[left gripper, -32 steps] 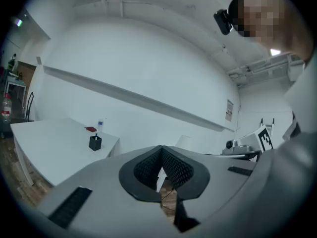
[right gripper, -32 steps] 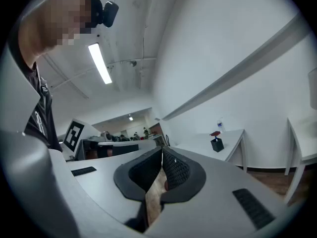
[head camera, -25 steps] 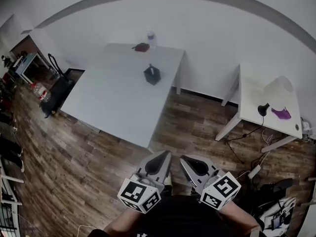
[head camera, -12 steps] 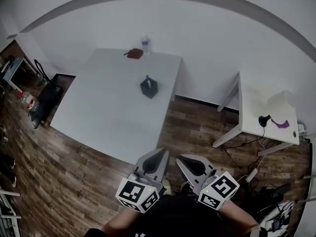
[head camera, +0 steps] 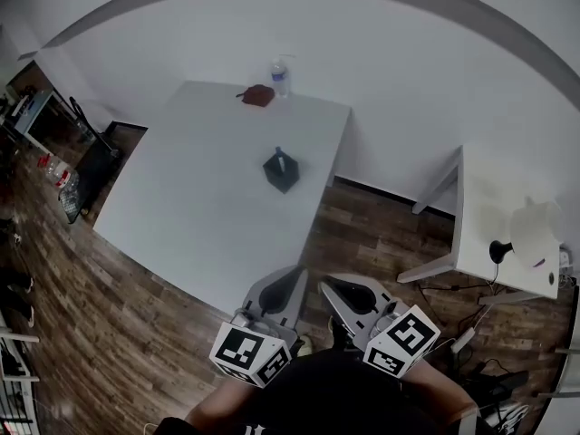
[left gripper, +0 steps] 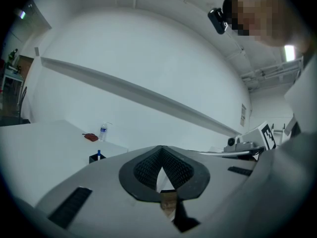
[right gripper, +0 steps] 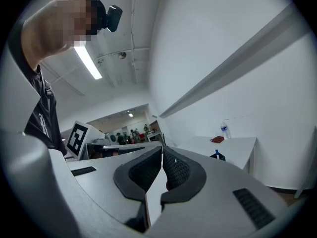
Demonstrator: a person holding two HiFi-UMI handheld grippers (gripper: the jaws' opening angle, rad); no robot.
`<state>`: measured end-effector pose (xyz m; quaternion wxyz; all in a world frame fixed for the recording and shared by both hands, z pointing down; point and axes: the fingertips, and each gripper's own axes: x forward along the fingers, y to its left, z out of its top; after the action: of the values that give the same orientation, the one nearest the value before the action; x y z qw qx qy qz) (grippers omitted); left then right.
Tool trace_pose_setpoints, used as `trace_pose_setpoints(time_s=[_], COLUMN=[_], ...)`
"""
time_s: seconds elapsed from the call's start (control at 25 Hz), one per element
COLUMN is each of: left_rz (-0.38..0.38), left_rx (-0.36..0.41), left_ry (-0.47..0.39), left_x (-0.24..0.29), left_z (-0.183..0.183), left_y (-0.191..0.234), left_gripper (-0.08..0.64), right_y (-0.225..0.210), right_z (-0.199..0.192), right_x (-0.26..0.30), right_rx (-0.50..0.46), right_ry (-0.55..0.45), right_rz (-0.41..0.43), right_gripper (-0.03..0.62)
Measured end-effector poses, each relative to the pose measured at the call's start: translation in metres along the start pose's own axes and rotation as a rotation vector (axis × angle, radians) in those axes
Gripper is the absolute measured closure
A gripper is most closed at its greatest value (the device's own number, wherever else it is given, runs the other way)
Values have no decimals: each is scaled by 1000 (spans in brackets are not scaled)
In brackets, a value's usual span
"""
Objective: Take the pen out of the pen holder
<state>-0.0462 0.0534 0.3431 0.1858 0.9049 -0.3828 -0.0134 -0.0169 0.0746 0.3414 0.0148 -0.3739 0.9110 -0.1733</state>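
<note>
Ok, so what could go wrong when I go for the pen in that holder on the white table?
1. The left gripper and right gripper both have their jaws shut and empty; reaching in like that could knock the pen holder over.
2. Only a short blue tip of the pen shows above the rim, so a pinch may slip.
3. The holder seems to stand loose on the table; pulling the pen might lift or tip it.
</note>
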Motion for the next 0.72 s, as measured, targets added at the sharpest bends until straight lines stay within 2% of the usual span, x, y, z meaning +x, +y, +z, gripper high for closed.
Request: trace_pose_setpoints(time_s=[0.44, 0.72], left_rz=[192, 266], left_rx=[-18, -20], left_ry=[-22, -6], left_x=[96, 125], left_z=[26, 24], left_y=[30, 48], left_gripper=[555, 555], right_y=[-108, -140], right_z=[32, 27], right_x=[33, 59], right_rx=[21, 29], right_ry=[65, 124], right_rz=[168, 270], right_gripper=[577, 577])
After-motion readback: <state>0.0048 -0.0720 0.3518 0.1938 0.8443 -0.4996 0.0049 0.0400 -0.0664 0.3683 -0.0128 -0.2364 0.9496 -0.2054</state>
